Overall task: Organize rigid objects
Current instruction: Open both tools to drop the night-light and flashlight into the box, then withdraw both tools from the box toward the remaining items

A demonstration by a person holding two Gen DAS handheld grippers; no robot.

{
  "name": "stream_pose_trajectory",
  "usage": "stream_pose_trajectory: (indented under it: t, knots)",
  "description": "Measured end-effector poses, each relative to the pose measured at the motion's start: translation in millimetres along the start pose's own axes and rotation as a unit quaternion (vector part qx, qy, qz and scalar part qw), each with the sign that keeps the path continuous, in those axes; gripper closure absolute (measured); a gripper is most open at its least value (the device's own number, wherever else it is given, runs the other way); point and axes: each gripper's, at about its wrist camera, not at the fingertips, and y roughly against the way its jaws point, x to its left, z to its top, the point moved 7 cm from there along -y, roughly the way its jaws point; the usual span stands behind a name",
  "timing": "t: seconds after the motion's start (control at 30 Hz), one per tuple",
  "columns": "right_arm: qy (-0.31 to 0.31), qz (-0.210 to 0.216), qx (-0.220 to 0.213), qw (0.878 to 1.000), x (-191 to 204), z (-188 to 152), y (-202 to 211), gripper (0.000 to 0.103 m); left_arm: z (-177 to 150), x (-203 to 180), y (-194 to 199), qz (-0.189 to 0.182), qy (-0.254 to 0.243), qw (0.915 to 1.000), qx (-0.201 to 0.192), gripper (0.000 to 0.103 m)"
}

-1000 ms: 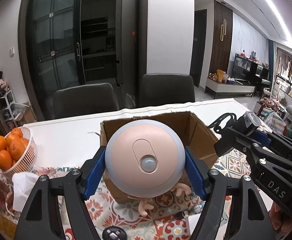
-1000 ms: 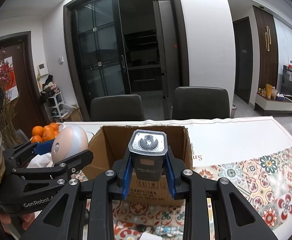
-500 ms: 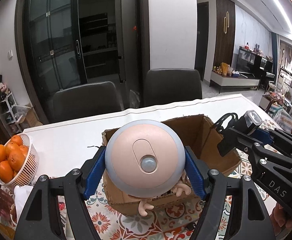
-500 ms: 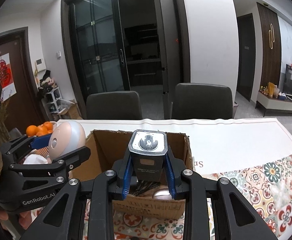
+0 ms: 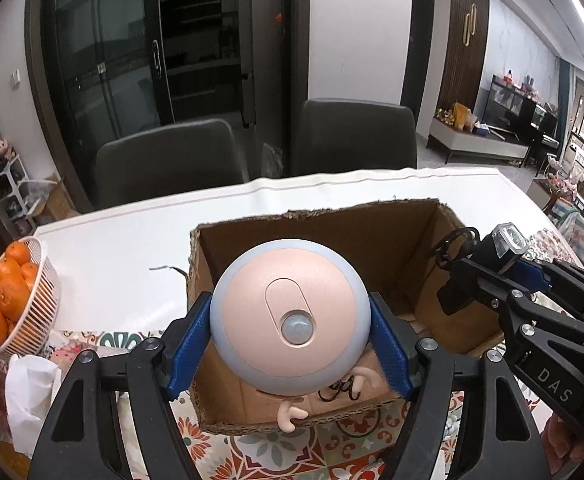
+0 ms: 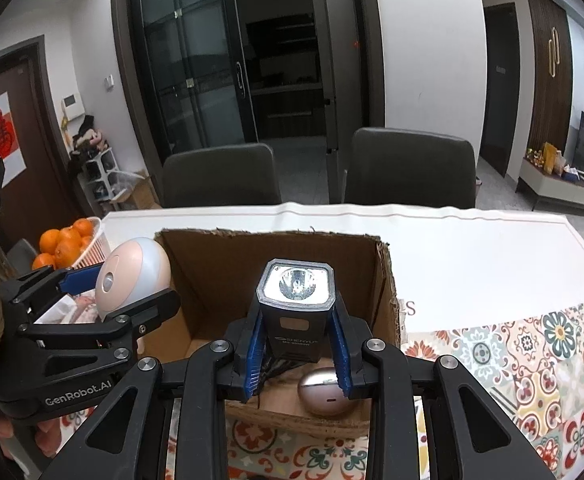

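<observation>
The box (image 5: 372,240) is raw brown cardboard, matt, its cut rims ragged; the lamp (image 5: 290,320) is smooth satin plastic, pink ringed in grey; the torch (image 6: 296,312) is matt black with a mirror-bright reflector; the case (image 6: 326,394) in the box shines like metal; the basket (image 5: 38,312) is white plastic ribs; the cloth (image 6: 512,352) is printed, faintly glossy.

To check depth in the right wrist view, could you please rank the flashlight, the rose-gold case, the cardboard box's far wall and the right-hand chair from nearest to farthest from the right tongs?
1. Flashlight: clamped in the right tongs.
2. Rose-gold case: just below them, on the box floor.
3. Cardboard box's far wall: behind the flashlight.
4. Right-hand chair: beyond the table, upper right.
</observation>
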Motion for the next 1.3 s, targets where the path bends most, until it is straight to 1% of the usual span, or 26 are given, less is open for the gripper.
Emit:
stream_pose_trajectory:
  t: [0.13,0.17,0.23,0.27,0.33,0.4,0.47,0.53,0.6,0.73,0.87,1.0,1.1,1.3]
  knots:
    - [-0.001,0.004,0.013,1.0,-2,-4,-8,0.072,-4,-1,-7,-0.004,0.003,0.9998,0.017,0.029]
    - [-0.005,0.003,0.013,1.0,-3,-4,-8,0.069,-6,0,-9,-0.003,0.004,0.9997,0.023,0.029]
    - [-0.009,0.005,0.015,1.0,-4,-4,-8,0.068,-8,0,-10,-0.001,0.004,0.9996,0.026,0.029]
    - [-0.007,0.003,0.016,1.0,-4,-5,-8,0.067,-8,-1,-8,-0.001,0.003,0.9997,0.023,0.029]
    - [-0.003,-0.003,0.014,1.0,-4,-6,-5,0.066,-8,-3,-3,0.005,0.0,0.9999,0.016,0.024]
    - [-0.001,-0.006,0.009,1.0,-4,-7,1,0.064,-9,-5,3,0.008,-0.004,0.9999,0.008,0.023]
    - [-0.003,-0.008,0.0,1.0,-5,-6,8,0.061,-9,-6,11,0.014,-0.005,0.9999,0.001,0.023]
    - [-0.004,-0.012,-0.009,1.0,-7,-7,15,0.056,-11,-7,20,0.015,-0.003,0.9998,-0.008,0.021]
    - [-0.005,-0.016,-0.019,1.0,-7,-7,24,0.055,-13,-7,28,0.012,-0.003,0.9998,-0.015,0.019]
    - [-0.008,-0.022,-0.033,0.999,-5,-9,41,0.051,-20,-7,41,0.007,0.003,0.9997,-0.023,0.019]
    - [-0.008,-0.026,-0.047,0.999,-3,-12,55,0.048,-29,-6,57,0.012,0.001,0.9994,-0.032,0.019]
    - [-0.008,-0.024,-0.053,0.998,3,-17,67,0.047,-37,-5,71,0.014,-0.001,0.9991,-0.04,0.018]
    - [-0.007,-0.022,-0.058,0.998,8,-21,74,0.042,-43,-4,81,0.018,-0.003,0.9988,-0.045,0.018]
    - [-0.006,-0.023,-0.067,0.997,16,-30,88,0.04,-55,0,98,0.025,-0.005,0.9982,-0.054,0.018]
